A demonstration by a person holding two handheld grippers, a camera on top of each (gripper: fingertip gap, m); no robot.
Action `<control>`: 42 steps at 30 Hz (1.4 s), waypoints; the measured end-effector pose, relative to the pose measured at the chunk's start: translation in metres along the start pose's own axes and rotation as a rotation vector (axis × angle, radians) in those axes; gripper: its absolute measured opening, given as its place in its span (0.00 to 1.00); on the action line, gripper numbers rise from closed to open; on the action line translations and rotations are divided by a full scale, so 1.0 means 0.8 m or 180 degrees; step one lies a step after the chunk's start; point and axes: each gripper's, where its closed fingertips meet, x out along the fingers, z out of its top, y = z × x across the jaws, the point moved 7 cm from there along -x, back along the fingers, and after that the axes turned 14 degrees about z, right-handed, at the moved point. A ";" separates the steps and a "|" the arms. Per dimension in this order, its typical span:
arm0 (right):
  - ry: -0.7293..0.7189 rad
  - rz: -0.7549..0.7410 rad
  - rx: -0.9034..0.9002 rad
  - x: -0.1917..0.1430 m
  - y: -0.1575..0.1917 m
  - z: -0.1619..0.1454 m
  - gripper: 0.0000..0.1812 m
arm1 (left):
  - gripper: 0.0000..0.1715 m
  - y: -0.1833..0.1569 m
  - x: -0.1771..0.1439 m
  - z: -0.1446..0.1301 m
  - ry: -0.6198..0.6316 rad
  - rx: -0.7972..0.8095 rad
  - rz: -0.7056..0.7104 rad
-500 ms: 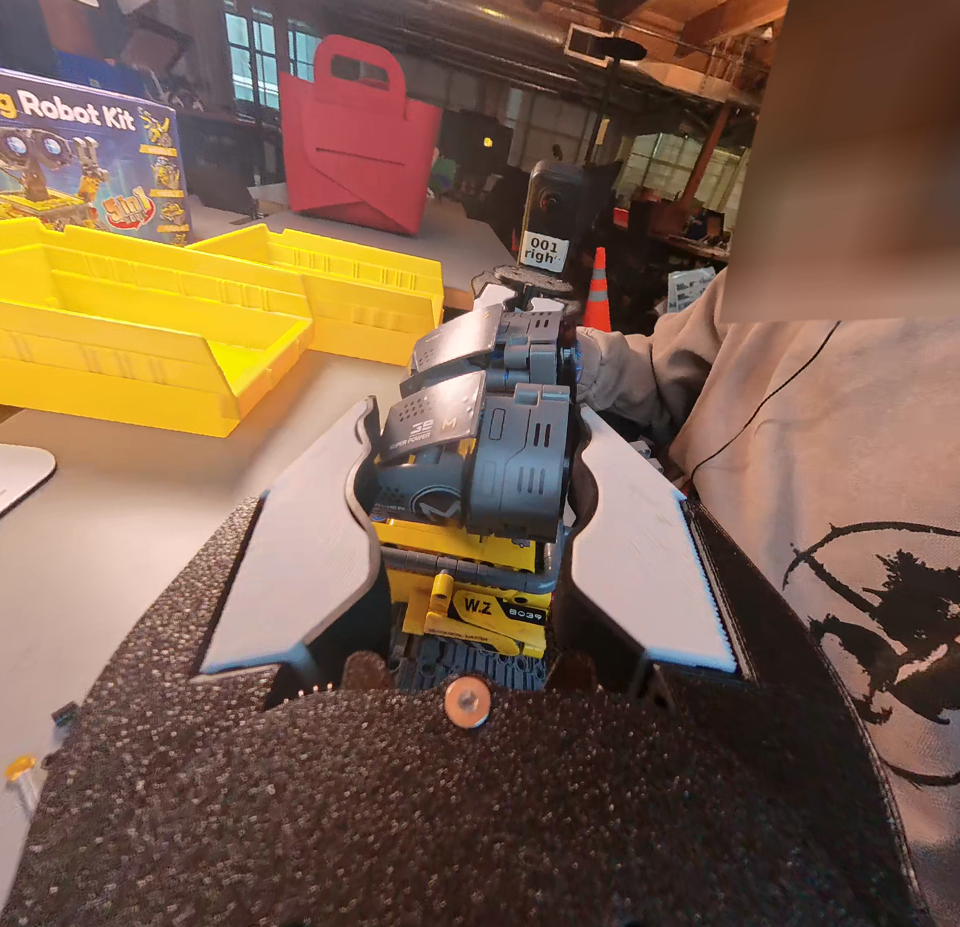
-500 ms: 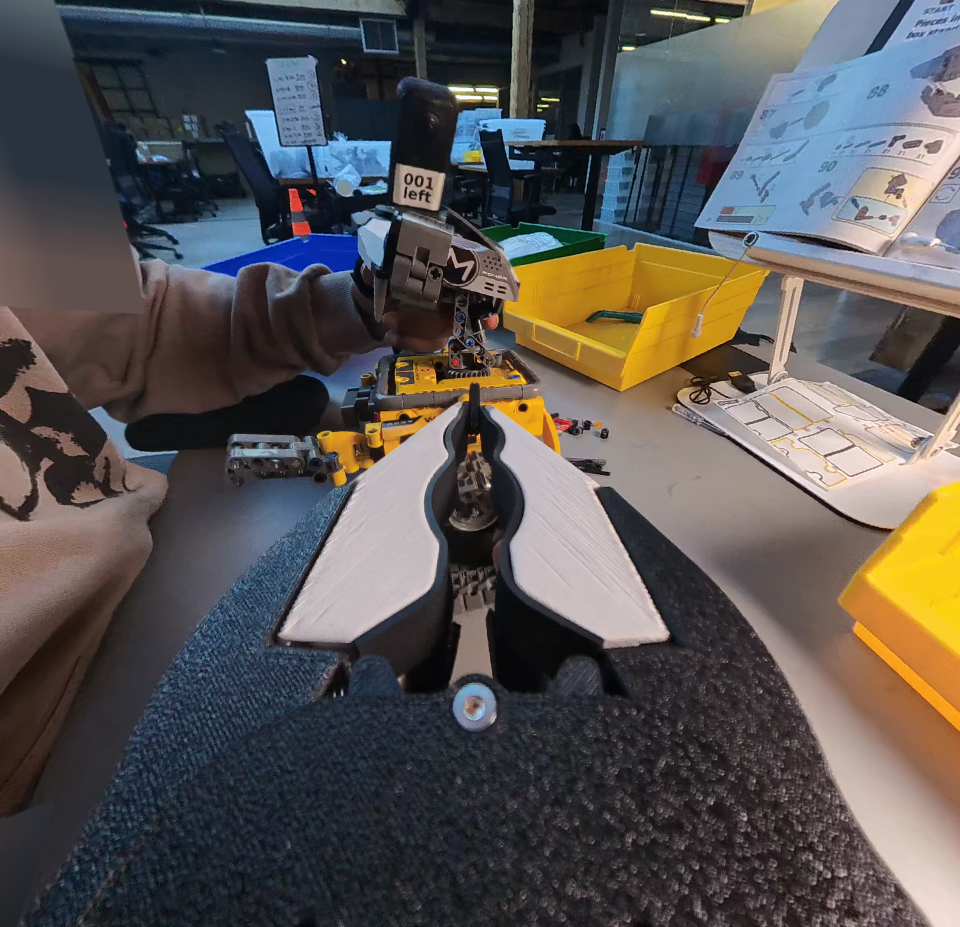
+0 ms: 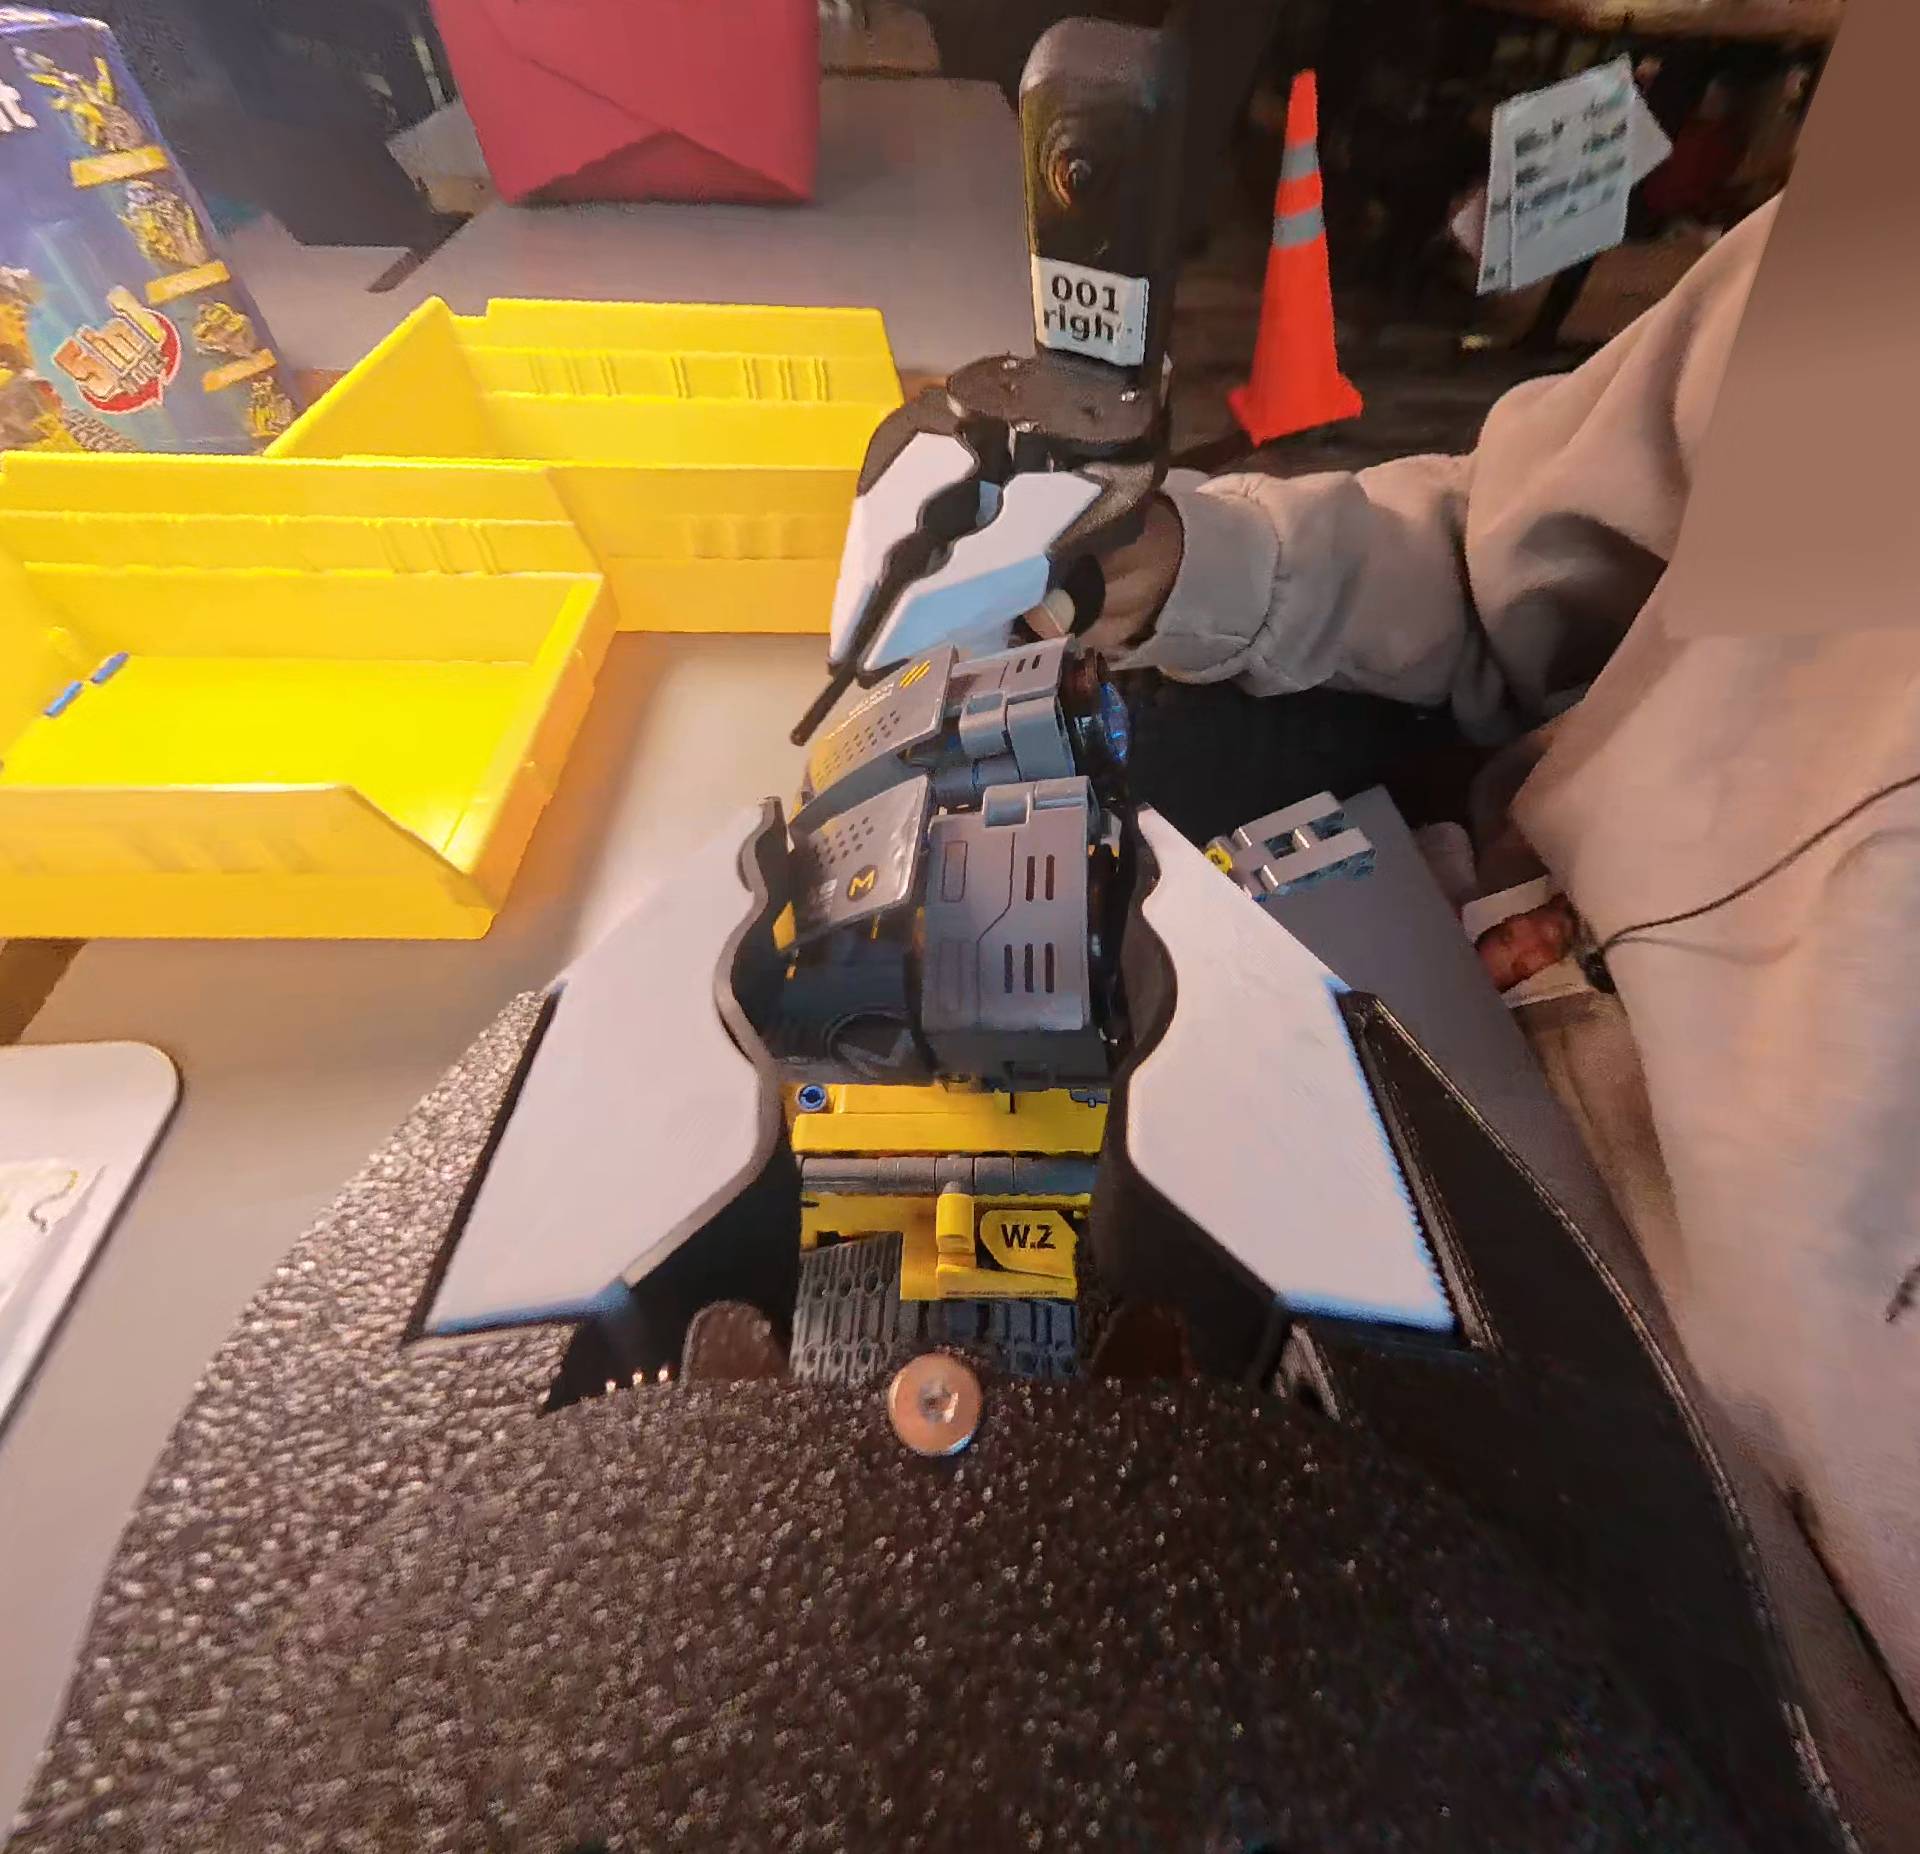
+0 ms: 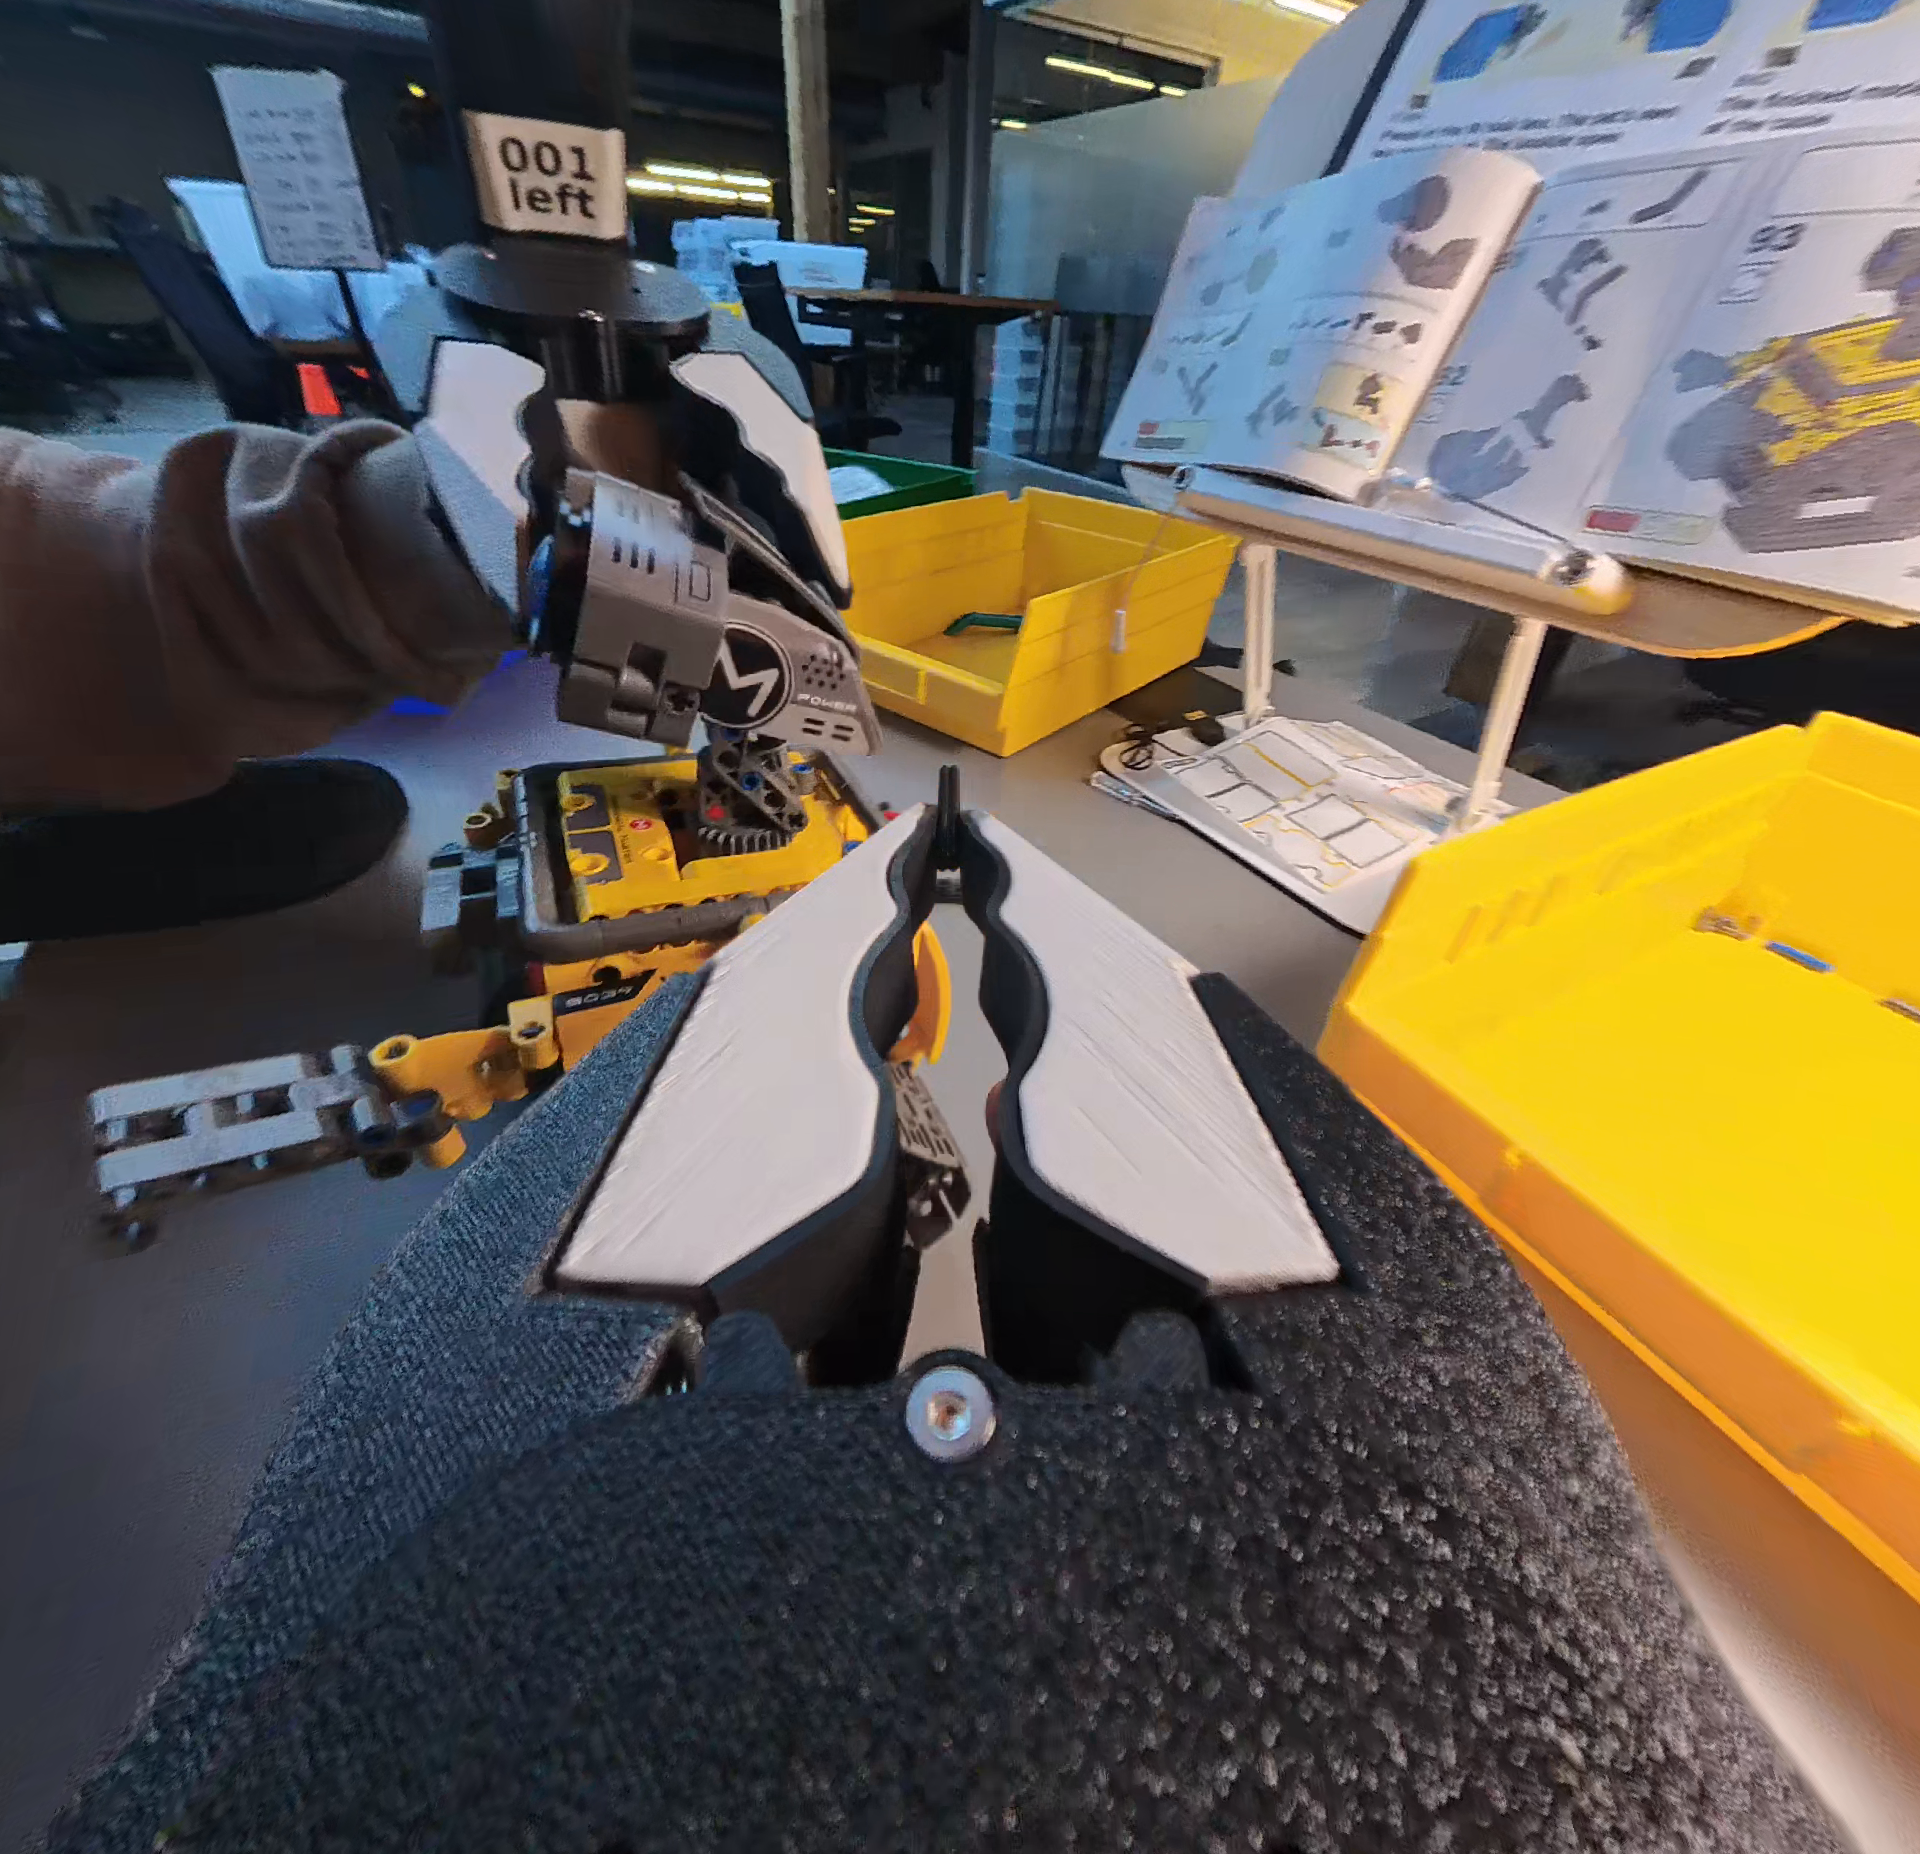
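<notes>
The left gripper has its two pale fingers spread apart, closed against the sides of a grey block assembly, and in the right wrist view it is seen raised above the table, held by a hand in a light sleeve. The right gripper has its fingers nearly together, tips pinching a thin black pin. In the left wrist view it points down and toward the camera, held by a gloved hand.
</notes>
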 end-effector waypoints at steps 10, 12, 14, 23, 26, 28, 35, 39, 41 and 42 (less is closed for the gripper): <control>-0.0210 -0.0660 -0.0013 -0.062 -0.036 0.011 0.01 | 0.00 0.014 0.039 0.063 -0.0150 0.0229 0.0481; -0.0194 -0.0650 -0.0020 -0.060 -0.037 0.009 0.02 | 0.00 0.012 0.029 0.036 0.0115 0.0339 0.0685; -0.0164 -0.0624 0.0000 -0.057 -0.040 0.008 0.01 | 0.00 0.007 0.019 0.018 0.0244 0.0346 0.0828; -0.0127 -0.0701 0.0043 -0.061 -0.045 0.001 0.02 | 0.59 -0.068 0.073 0.058 0.0931 0.0752 0.0296; -0.0109 -0.0745 0.0051 -0.062 -0.045 0.000 0.02 | 0.71 -0.080 0.113 0.047 0.1721 0.1476 0.0442; -0.0100 -0.0764 0.0056 -0.063 -0.046 -0.001 0.01 | 0.66 -0.079 0.137 0.032 0.2166 0.1950 0.0580; -0.0202 -0.0769 0.0055 -0.071 -0.045 0.005 0.02 | 0.50 -0.062 0.128 0.036 0.2235 0.1721 0.0297; -0.0297 -0.0738 0.0051 -0.073 -0.043 0.011 0.02 | 0.49 -0.052 0.101 0.054 0.1580 0.0785 -0.0030; -0.0360 -0.0738 0.0045 -0.075 -0.042 0.015 0.02 | 0.48 -0.045 0.093 0.061 0.1150 0.0441 -0.0084; -0.0388 -0.0748 0.0042 -0.077 -0.043 0.016 0.02 | 0.48 -0.039 0.090 0.062 0.0911 0.0228 -0.0108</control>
